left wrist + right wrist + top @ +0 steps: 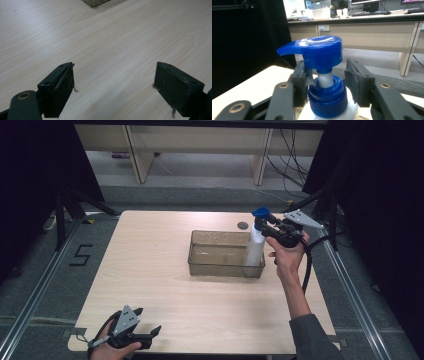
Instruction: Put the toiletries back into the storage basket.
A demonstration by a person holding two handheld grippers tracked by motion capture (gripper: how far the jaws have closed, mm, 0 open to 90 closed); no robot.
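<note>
A white pump bottle (254, 249) with a blue pump head (317, 51) stands upright in the right end of a clear plastic bin (220, 266) at mid-table. My right gripper (267, 226) is shut on the bottle; in the right gripper view its pads (357, 82) press the blue collar (327, 100) from both sides, just under the pump head. Whether the bottle's base rests on the bin floor is hidden. My left gripper (146, 321) lies near the table's front left edge, open, its pads (62, 87) wide apart over bare wood.
The light wooden table (150, 270) has a small round grommet (242, 225) behind the bin. A corner of the bin (96, 2) shows far ahead of the left gripper. Black stands and curtains flank the table; desks stand beyond it.
</note>
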